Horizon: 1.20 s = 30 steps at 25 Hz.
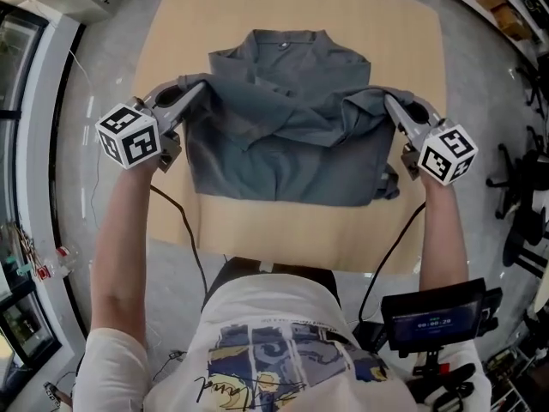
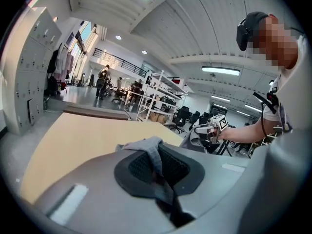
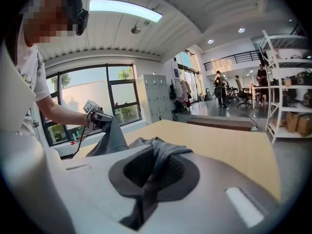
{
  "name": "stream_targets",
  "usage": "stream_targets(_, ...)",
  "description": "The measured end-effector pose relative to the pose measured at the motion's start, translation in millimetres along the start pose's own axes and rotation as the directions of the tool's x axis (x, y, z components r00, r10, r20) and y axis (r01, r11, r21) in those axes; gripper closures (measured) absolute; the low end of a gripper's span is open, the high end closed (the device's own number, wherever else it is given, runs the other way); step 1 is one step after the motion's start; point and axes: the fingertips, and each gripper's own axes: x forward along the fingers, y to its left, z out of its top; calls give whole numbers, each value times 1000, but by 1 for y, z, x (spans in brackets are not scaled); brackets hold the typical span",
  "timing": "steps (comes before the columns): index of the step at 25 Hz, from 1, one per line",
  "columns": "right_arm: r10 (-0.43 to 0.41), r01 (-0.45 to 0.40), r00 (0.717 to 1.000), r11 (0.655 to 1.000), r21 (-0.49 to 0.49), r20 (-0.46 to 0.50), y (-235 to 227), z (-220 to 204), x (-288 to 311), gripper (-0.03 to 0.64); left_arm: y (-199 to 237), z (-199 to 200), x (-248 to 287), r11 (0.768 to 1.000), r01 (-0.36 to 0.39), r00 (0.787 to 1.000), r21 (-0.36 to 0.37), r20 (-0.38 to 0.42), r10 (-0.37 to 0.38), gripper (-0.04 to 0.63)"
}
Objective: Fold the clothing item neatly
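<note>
A pale wooden worktop (image 1: 283, 221) fills the middle; a small screen (image 1: 431, 318) sits at five o'clock, office chairs (image 1: 512, 183) at three.

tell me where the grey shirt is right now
In the head view the grey shirt lies mid-table, collar at the far end, its left edge pinched by the left gripper and its right edge by the right gripper.

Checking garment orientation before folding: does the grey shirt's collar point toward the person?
No: in the head view the collar of the grey shirt lies toward the far edge of the table.
</note>
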Motion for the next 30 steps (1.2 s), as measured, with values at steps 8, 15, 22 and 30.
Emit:
stream_targets(8,-46,53,996,994,91,-70,-63,-76,39,609,53,-57,56,996,-68,993,-55,-98,62,583)
stream_targets(15,-122,143,984,977,160,-133,-90,-107,50,607,92,-81,69,984,-154,975,-95,-174,136,583)
stream_targets(22,-170,211,965,956,205,-201,-102,-126,57,607,115,-98,76,966,-239,943,-100,-259,207,580)
stream_targets(30,-164,217,964,940,262,-211,-106,-130,60,568,123,-108,77,961,-253,929,-115,-306,208,446)
